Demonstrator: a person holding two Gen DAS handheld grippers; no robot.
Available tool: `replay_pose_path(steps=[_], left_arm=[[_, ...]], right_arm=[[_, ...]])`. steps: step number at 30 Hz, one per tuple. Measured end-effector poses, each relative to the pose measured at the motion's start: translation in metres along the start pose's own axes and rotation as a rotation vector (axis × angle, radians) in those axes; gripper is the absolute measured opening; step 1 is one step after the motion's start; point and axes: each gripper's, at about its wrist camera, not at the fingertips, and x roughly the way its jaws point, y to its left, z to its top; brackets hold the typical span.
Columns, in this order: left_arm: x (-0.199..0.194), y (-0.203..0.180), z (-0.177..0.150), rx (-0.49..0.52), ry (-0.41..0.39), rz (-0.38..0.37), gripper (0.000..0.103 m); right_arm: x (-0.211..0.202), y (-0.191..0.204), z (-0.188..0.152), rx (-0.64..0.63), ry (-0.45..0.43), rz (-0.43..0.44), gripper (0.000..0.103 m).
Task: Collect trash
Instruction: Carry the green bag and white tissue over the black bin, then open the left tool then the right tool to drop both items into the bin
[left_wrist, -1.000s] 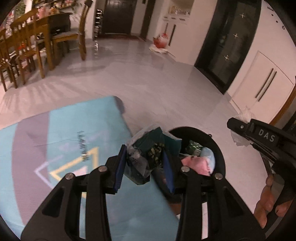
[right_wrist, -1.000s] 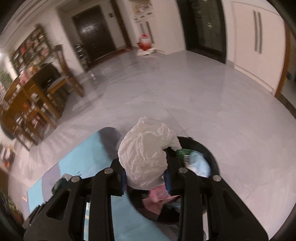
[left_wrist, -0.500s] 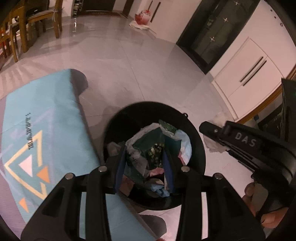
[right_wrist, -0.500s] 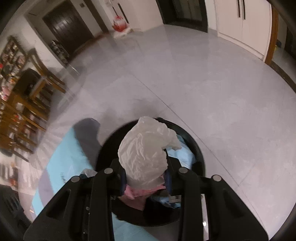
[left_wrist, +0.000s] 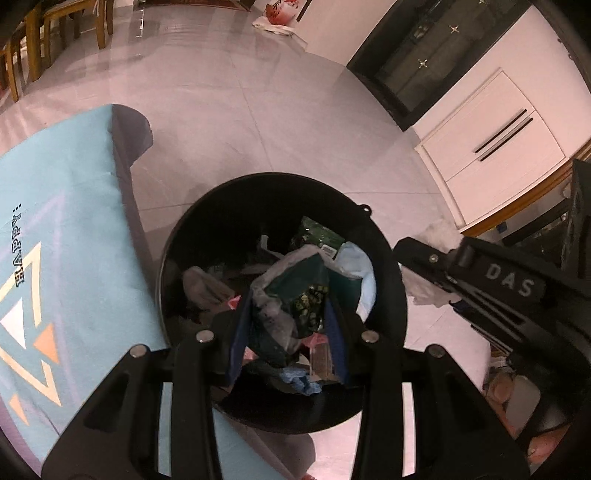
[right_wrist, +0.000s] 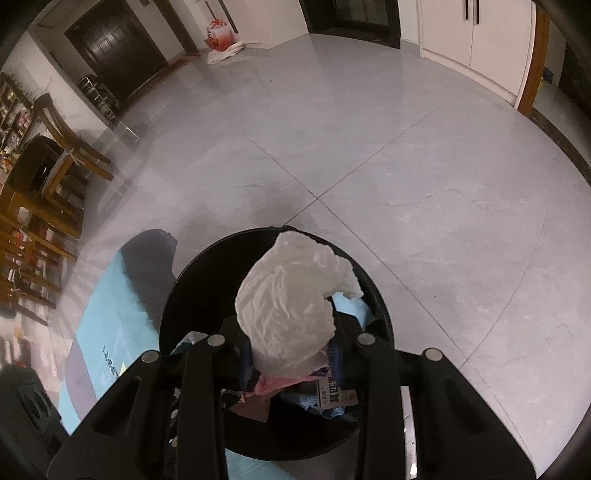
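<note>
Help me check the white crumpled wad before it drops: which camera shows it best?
The right wrist view: the white crumpled wad fills the centre, clamped in the right gripper over the black bin. The left wrist view shows only scraps of it behind that gripper's finger.

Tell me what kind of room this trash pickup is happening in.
Most likely a home's open living and dining area: wooden dining chairs stand on a glossy tiled floor, white cabinets line one wall, and a light blue mat lies beside the black trash bin.
</note>
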Motion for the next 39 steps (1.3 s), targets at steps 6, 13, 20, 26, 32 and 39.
replay_pose_path(steps=[6,13,20,26,32,39], left_arm=[[0.006,0.001,0.001,0.0,0.012,-0.003,0.039],[0.005,0.002,0.0,0.007,0.011,0.022,0.04],[0.009,0.001,-0.003,0.015,0.022,0.037,0.04],[0.012,0.0,-0.004,0.037,0.032,0.061,0.046],[0.015,-0.001,-0.006,0.062,0.052,0.091,0.061],[0.006,-0.002,-0.006,0.079,0.034,0.1,0.084]], right_arm=[[0.004,0.001,0.002,0.004,0.019,0.008,0.033],[0.005,0.004,0.004,-0.005,0.023,0.007,0.033],[0.013,0.01,0.001,-0.015,0.054,0.006,0.034],[0.014,0.011,0.0,-0.016,0.049,-0.003,0.034],[0.016,0.007,0.001,0.004,0.058,0.005,0.037],[0.006,0.008,0.0,0.0,0.027,0.039,0.046]])
